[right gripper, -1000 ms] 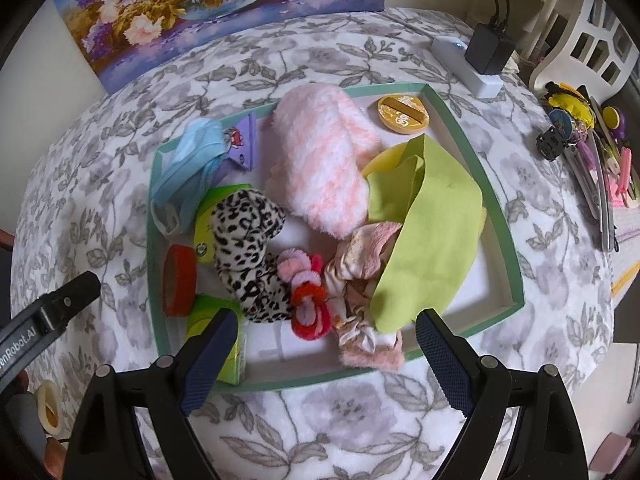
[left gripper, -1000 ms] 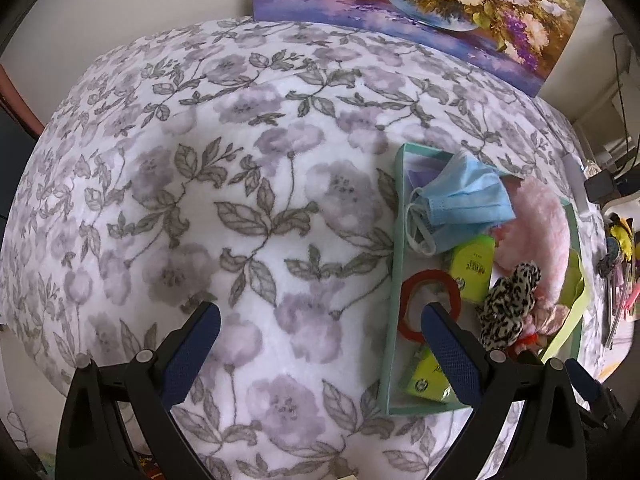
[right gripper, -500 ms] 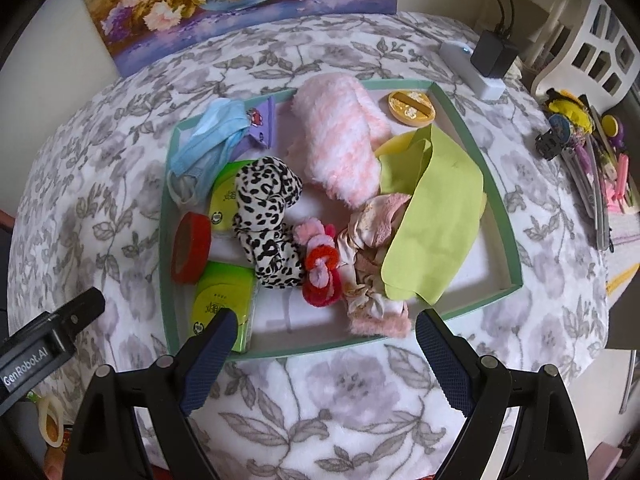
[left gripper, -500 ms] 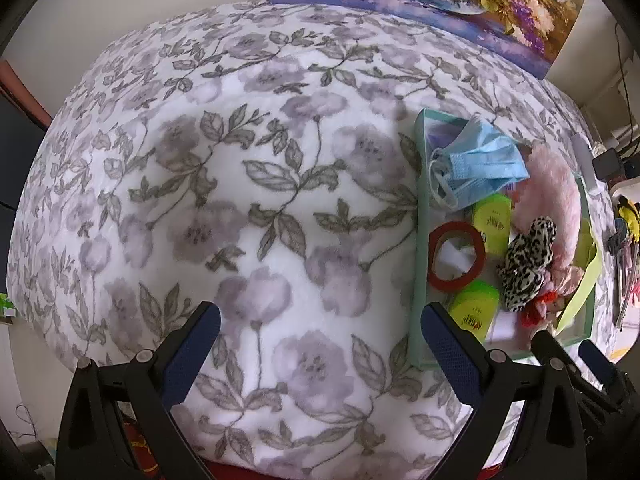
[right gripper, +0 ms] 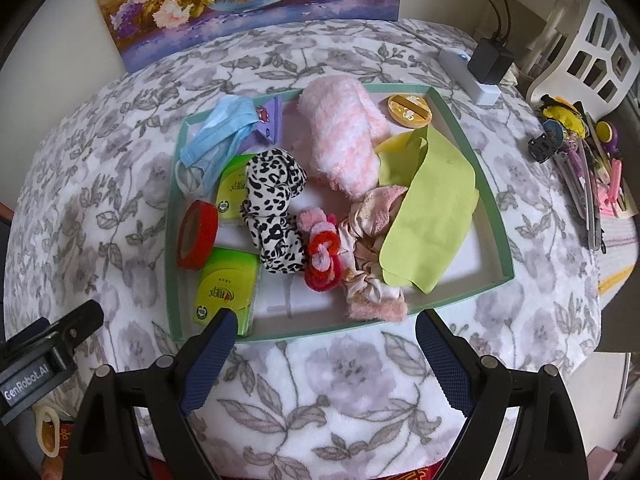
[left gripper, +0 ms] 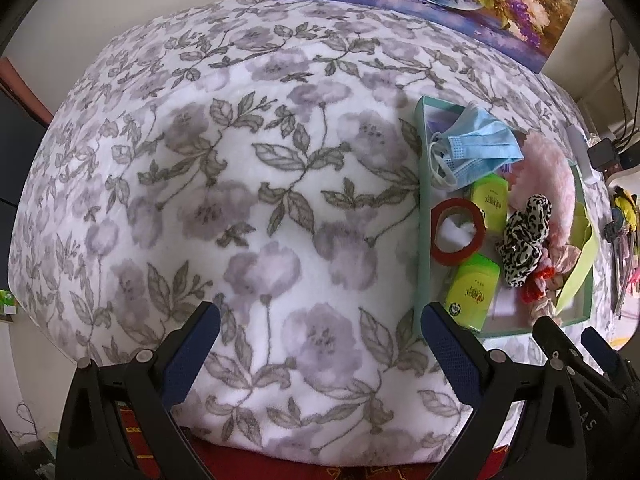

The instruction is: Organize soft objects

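Note:
A shallow green tray (right gripper: 496, 204) on the floral blanket holds a blue face mask (right gripper: 218, 132), a pink fluffy sock (right gripper: 344, 136), a leopard scrunchie (right gripper: 276, 200), a red-pink scrunchie (right gripper: 322, 256), a pale pink scrunchie (right gripper: 368, 220) and a lime cloth (right gripper: 432, 204). My right gripper (right gripper: 322, 354) is open and empty, just in front of the tray's near edge. My left gripper (left gripper: 320, 344) is open and empty over bare blanket, left of the tray (left gripper: 422, 200). The mask (left gripper: 476, 148) and leopard scrunchie (left gripper: 524, 232) show there too.
The tray also holds a red tape roll (right gripper: 198, 234), two green tissue packs (right gripper: 226, 288), a gold tin (right gripper: 410, 110) and a purple card (right gripper: 270, 120). A power strip (right gripper: 470, 76) and hair clips (right gripper: 580, 152) lie to the right. A flower painting (right gripper: 244, 4) leans at the back.
Both grippers have drawn back toward the near edge of the blanket, so the tray looks farther away. Both stay open and empty. The objects in the tray have not moved.

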Available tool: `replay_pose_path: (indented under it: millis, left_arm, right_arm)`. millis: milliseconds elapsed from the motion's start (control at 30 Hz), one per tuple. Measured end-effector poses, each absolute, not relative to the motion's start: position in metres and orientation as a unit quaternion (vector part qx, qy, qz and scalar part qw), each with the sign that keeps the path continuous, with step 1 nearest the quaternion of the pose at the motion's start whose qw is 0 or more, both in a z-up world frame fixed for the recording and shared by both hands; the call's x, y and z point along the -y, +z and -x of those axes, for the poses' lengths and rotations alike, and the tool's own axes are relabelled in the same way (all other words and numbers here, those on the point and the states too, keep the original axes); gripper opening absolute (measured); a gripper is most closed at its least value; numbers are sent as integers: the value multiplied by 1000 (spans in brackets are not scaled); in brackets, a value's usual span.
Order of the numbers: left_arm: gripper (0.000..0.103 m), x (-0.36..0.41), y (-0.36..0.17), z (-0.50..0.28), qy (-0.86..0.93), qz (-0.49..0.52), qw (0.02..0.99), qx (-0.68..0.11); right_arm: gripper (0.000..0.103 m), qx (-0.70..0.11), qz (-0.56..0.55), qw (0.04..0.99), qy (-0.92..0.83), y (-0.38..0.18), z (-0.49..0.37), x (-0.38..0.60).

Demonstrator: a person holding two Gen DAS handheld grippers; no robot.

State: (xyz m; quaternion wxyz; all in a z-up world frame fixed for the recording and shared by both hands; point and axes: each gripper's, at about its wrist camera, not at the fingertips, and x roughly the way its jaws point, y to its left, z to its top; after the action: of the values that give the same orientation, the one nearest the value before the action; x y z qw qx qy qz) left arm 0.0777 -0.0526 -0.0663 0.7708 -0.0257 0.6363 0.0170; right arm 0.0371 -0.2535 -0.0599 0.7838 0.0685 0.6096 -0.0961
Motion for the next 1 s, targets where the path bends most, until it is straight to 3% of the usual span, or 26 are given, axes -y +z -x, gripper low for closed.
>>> replay_pose_path:
  millis: [1000]
  left_arm:
    - [100, 40, -49, -51, 22, 23, 790, -612]
  right_arm:
    - [93, -606, -63, 788, -92, -49, -22, 248]
